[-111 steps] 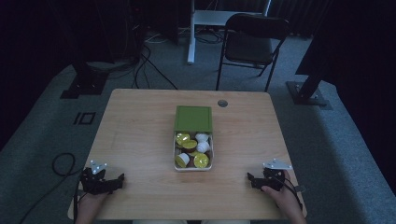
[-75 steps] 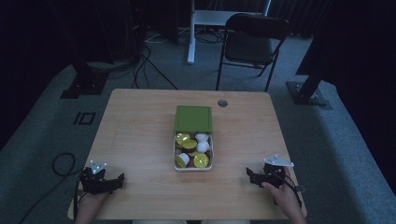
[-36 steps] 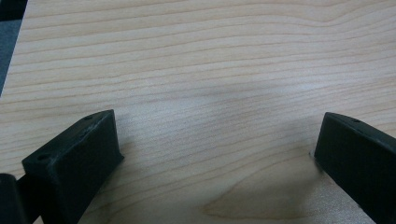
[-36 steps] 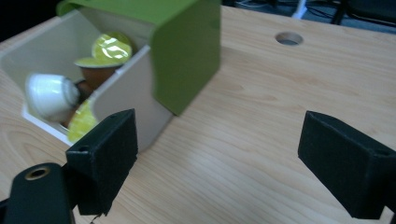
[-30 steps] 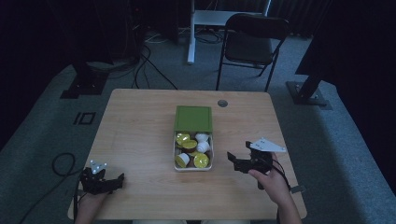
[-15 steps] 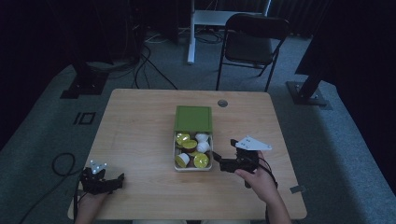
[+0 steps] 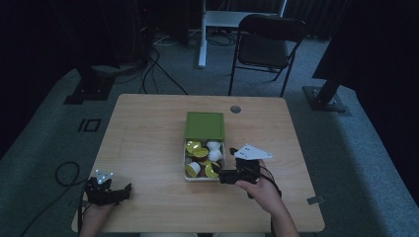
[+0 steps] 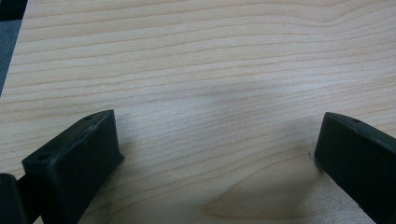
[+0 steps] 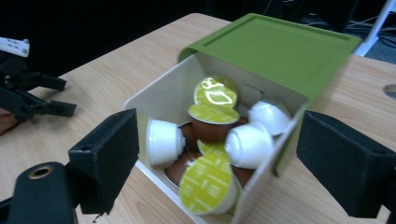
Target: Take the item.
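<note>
A: What's the room like?

B: Dim, with grey carpet. A wooden table [image 7: 148, 148] sits in the middle, a black folding chair [image 7: 264, 47] stands beyond its far edge, and cables lie on the floor to the left. There's a small round grommet [image 7: 235, 109] near the table's far edge.

A: Starting from the left, what's there?

B: At the near left corner, a hand holds the left gripper [image 7: 111, 191] low over the table. Its own view shows the jaws wide apart with nothing but bare wood grain between them.

A: And in the middle?

B: A white box [image 7: 187, 160] with its green lid [image 7: 204, 125] slid toward the far side, so the near half is uncovered. Inside lies a loose heap of coffee capsules [image 9: 212, 144]: some white, some brown, several with yellow-green foil tops. One foil has a pale swirl mark, another has faint printing too small to read.

A: Any brand name?

B: None I can make out.

A: And on the right?

B: The right gripper [image 7: 223, 176] sits just beside the box's near right corner, pointing left at it. In its own view the jaws are spread, framing the box's open end without touching any capsule. Its grey three-cornered plate [image 7: 252, 152] sits on top.
</note>
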`<state>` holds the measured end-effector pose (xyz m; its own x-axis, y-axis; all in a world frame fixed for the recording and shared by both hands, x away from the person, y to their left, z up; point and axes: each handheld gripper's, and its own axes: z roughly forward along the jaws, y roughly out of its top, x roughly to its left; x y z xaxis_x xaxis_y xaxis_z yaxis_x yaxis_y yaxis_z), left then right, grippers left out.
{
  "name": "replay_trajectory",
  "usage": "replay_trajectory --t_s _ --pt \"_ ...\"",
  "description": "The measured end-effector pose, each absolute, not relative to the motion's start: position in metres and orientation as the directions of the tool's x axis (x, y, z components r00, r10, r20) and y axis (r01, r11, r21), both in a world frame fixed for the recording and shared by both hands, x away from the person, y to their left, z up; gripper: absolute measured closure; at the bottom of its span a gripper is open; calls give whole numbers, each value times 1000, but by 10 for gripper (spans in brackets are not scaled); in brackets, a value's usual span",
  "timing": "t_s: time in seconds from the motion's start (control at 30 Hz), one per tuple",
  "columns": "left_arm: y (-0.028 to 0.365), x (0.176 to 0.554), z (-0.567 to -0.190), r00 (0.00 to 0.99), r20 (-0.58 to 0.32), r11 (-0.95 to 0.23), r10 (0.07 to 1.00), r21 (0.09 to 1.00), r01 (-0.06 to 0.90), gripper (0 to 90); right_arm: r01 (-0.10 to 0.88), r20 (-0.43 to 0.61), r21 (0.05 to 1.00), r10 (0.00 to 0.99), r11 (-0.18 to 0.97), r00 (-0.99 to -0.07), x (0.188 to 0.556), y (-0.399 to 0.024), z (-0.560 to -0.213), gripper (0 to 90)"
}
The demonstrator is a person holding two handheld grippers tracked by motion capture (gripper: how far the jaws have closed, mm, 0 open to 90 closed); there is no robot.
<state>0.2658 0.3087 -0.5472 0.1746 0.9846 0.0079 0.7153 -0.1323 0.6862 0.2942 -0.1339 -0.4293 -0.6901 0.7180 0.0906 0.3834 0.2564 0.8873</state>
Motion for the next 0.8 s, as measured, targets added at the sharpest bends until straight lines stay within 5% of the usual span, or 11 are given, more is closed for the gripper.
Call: replay_trajectory --t_s 0.8 --pt "309 266 -547 176 8 -133 984 686 715 3 413 119 856 660 311 -742 301 -84 -463 147"
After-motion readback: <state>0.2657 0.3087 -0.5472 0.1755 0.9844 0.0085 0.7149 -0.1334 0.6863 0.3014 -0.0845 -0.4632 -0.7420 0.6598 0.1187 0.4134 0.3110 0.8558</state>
